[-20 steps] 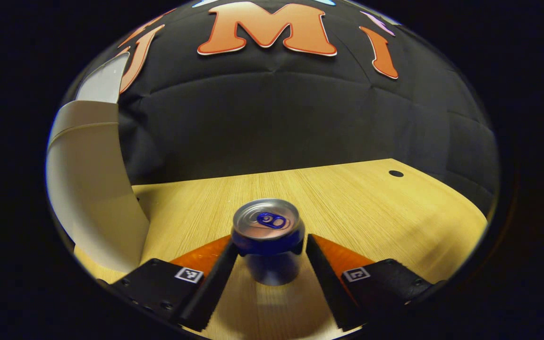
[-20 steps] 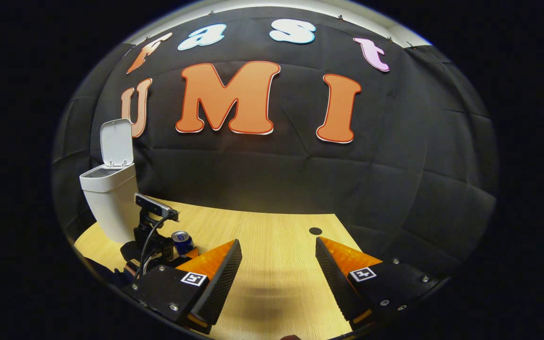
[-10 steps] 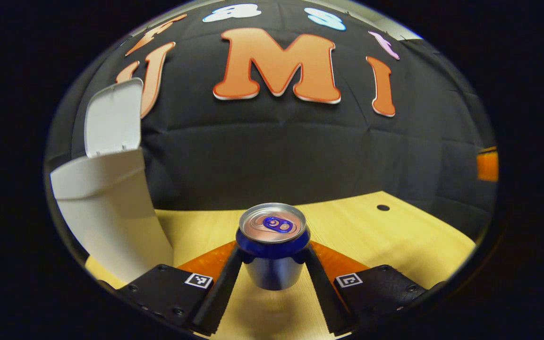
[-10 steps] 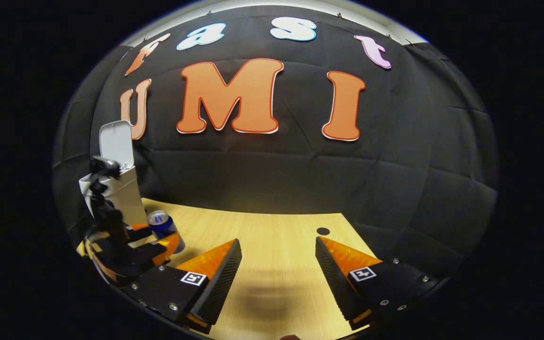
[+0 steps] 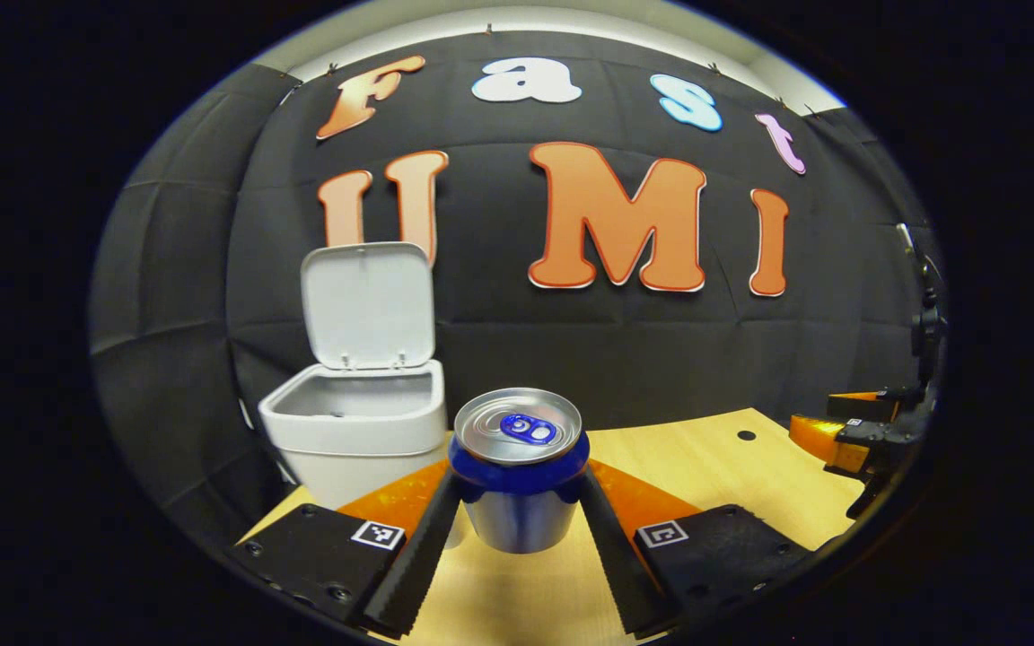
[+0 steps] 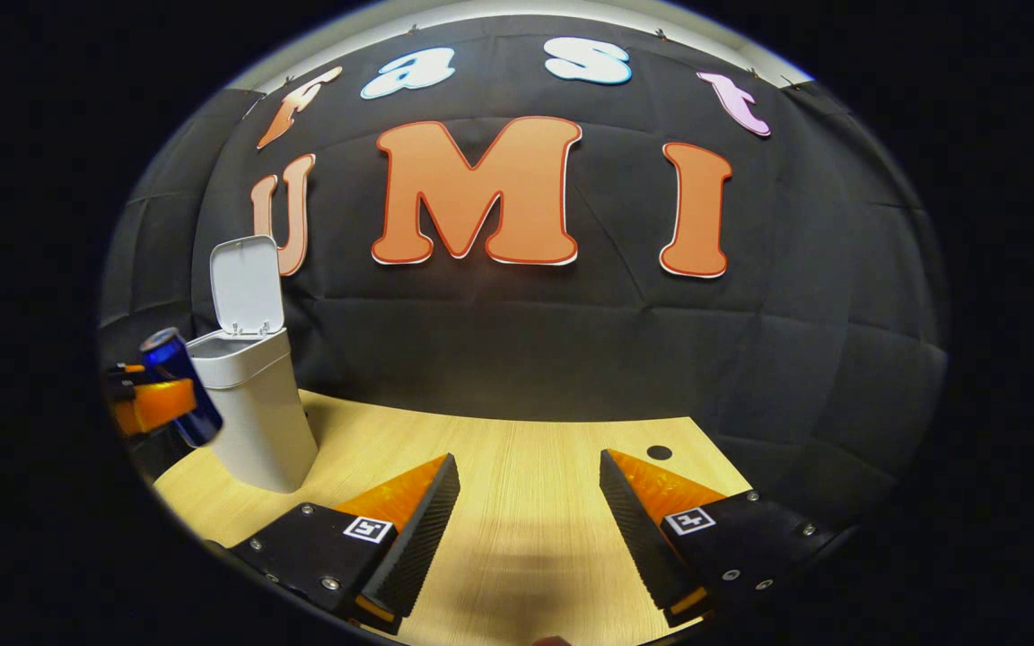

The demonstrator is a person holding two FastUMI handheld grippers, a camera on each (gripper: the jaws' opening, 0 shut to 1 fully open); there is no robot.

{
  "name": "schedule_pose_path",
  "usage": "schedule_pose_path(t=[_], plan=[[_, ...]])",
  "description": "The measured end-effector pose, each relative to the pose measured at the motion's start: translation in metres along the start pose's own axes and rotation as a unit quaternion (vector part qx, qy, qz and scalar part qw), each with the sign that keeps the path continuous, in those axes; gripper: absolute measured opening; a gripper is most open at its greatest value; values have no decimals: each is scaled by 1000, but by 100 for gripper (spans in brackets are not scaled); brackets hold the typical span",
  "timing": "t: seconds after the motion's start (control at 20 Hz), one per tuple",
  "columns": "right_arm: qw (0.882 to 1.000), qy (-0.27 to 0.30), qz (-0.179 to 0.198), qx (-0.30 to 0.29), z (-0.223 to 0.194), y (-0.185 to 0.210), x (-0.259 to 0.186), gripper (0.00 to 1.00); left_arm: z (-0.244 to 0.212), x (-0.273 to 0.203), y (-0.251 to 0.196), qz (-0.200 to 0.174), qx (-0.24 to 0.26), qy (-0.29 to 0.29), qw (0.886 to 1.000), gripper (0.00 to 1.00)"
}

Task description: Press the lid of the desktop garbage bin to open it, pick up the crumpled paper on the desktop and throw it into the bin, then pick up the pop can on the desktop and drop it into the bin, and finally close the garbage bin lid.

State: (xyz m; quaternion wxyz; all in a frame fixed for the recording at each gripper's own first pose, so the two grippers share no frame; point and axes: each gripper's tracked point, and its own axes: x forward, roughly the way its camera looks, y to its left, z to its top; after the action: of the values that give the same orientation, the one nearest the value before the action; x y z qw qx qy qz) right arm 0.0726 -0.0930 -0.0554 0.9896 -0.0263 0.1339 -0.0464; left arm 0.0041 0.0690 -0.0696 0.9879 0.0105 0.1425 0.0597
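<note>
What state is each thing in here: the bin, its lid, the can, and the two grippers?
Bin: standing on the table, open.
Lid: flipped up.
Can: upright, lifted off the table, unopened.
Left gripper: shut on the can.
Right gripper: open, holding nothing, low over the table.

This is a staged recording booth, not a lived-in room: black cloth [image 6: 526,350] hangs as the back wall, creased in squares, pinned up under a pale strip of ceiling [image 5: 517,20]. A light wooden desktop [image 6: 535,467] with a round cable hole [image 6: 659,452] stands before it, bearing a small white bin [image 6: 252,404], lid [image 6: 248,285] up.
</note>
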Motion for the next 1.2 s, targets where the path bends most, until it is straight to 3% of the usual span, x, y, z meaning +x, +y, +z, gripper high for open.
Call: schedule_pose_path(t=[0.2, 0.4, 0.6, 0.85, 1.2], plan=[[1000, -6, 3, 7, 4, 13, -1, 94, 29, 3, 58, 37, -21, -1, 999, 78], [1000, -14, 1, 9, 11, 24, -5, 94, 85, 52, 122, 67, -13, -35, 997, 79], [1000, -22, -5, -6, 20, 29, -11, 94, 129, 110, 158, 77, 11, -71, 994, 78], [999, -17, -21, -17, 18, 30, -18, 94, 112, 162, 163, 56, -1, -73, 996, 79], [999, 5, -42, -17, 5, 26, -21, 94, 52, 205, 176, 64, -25, -31, 997, 83]])
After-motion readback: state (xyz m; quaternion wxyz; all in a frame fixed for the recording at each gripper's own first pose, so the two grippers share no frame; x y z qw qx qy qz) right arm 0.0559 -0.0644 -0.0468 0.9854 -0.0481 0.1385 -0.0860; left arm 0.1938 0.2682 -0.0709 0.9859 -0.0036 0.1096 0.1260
